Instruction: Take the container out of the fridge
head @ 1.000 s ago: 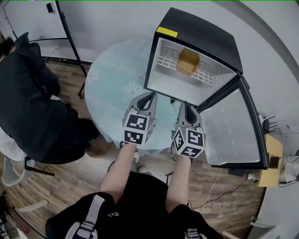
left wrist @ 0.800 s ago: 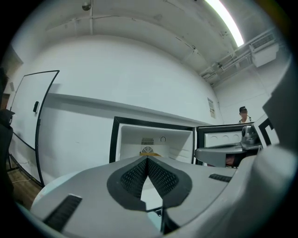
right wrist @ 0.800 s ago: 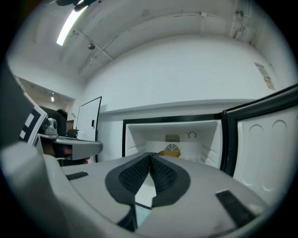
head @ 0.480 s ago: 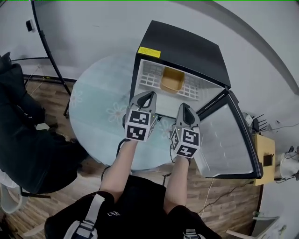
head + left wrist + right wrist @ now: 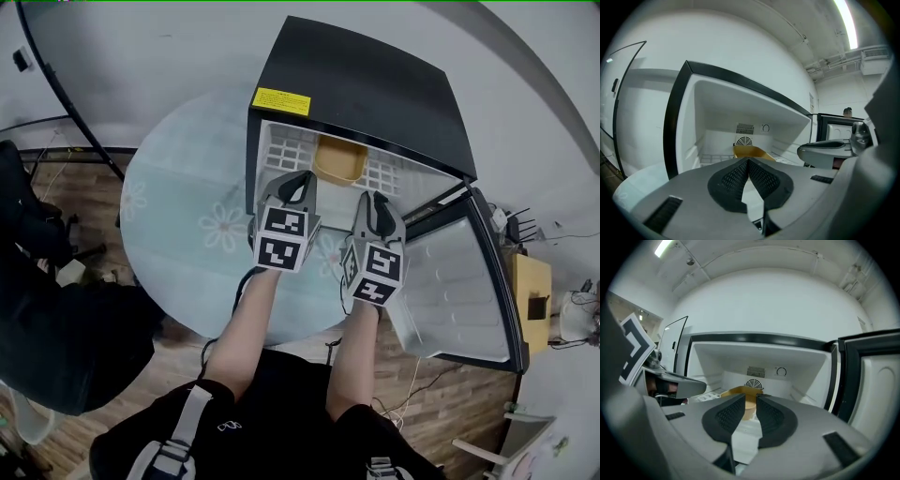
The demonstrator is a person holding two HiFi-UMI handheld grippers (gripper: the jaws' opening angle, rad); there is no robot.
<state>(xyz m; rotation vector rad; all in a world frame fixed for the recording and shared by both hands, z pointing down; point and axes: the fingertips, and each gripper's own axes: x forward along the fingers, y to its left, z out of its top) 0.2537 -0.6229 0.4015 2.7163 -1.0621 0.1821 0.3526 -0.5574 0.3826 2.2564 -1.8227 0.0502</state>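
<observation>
A black mini fridge (image 5: 375,84) stands on a round table with its door (image 5: 459,281) swung open to the right. A yellow container (image 5: 338,161) sits on the white wire shelf (image 5: 286,150) inside, toward the back. Both grippers hover side by side just in front of the opening. My left gripper (image 5: 295,186) is shut with its pads touching and holds nothing; the container (image 5: 749,151) shows just beyond its tips (image 5: 748,161). My right gripper (image 5: 378,204) stands open by a narrow gap (image 5: 750,397), empty, with the container (image 5: 739,391) straight ahead of it.
The pale round table (image 5: 187,206) carries the fridge at its far right side. A person in dark clothes (image 5: 56,328) sits at the left. A small yellow cabinet (image 5: 534,300) stands on the wooden floor past the open door.
Both grippers have moved forward from over the table edge to the fridge opening. The fridge and container now lie closer, and the person at the left has slid toward the frame's edge.
</observation>
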